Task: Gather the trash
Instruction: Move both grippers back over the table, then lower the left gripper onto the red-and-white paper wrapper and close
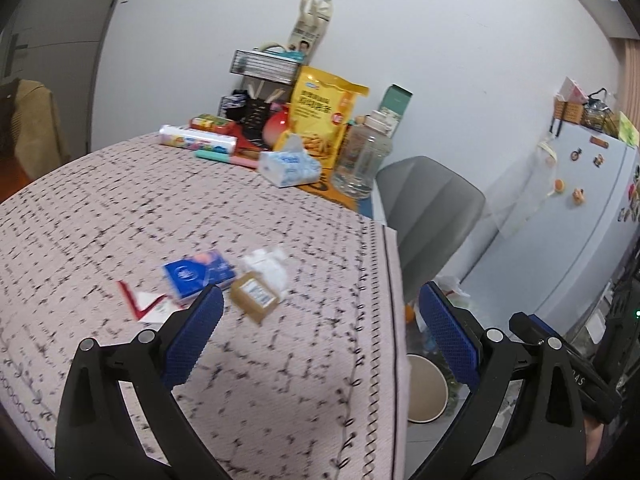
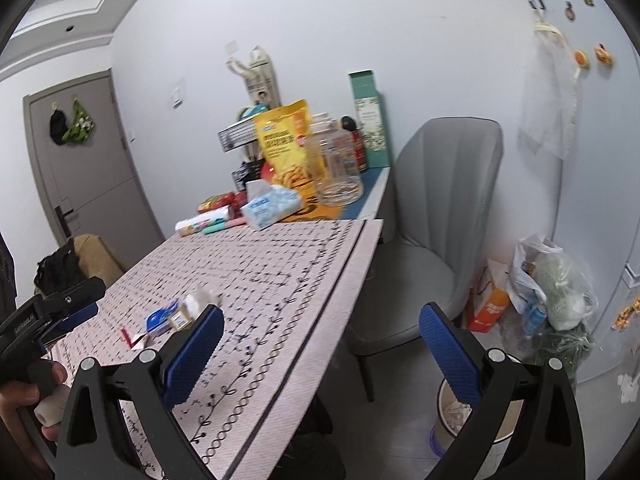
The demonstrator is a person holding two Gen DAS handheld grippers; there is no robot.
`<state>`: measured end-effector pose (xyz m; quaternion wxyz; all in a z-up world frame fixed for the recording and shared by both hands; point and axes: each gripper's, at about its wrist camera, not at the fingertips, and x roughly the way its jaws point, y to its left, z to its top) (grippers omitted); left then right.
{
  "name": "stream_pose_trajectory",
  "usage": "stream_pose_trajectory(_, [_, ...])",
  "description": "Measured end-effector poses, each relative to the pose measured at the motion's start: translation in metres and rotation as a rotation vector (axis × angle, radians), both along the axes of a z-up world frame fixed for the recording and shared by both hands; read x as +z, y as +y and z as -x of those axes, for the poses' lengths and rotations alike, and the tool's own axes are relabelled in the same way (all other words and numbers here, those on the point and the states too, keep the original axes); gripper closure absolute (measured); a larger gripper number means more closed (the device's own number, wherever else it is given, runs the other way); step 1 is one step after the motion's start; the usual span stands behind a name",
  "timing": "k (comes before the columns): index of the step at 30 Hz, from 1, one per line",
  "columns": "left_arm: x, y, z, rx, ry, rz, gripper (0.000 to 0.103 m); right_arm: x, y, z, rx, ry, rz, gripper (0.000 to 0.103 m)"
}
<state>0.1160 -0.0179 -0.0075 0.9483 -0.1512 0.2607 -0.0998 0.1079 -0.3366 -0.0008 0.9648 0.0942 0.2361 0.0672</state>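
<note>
Both jaws were seen spread wide, nothing held or touched. Left gripper (image 1: 320, 320) was held over the bench (image 1: 120, 208), near its right edge. Right gripper (image 2: 320, 340) was held further right, spanning the bench edge and the floor beyond.

Trash was clustered on the bench just ahead of the left gripper: a brown box (image 1: 255, 302), a white wad (image 1: 269, 266) touching it behind, a blue packet (image 1: 199, 275) just beside on the left, and a red-white wrapper (image 1: 146, 304) further left. All blurred; details could not be read.

A bin (image 2: 476, 412) was seen on the floor below the bench edge, partly hidden by the right jaws, some scraps already inside.

Step judged: approach for a pick, brown box likely closest. It should be straddled squarely, jaws lowered to the cloth, then closed without the wad being caught. The box looked rigid and light; the wad would crush easily.

Clutter at the far end, tissue pack (image 1: 289, 168) and jar (image 1: 362, 160), was judged not trash. Chair (image 2: 432, 216) stood beside the bench.
</note>
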Motion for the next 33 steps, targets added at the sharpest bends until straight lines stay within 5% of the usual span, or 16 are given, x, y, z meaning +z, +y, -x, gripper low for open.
stream_pose_trajectory(33, [-0.074, 0.132, 0.001, 0.208, 0.2, 0.088, 0.01, -0.034, 0.096, -0.039, 0.241, 0.092, 0.029, 0.007])
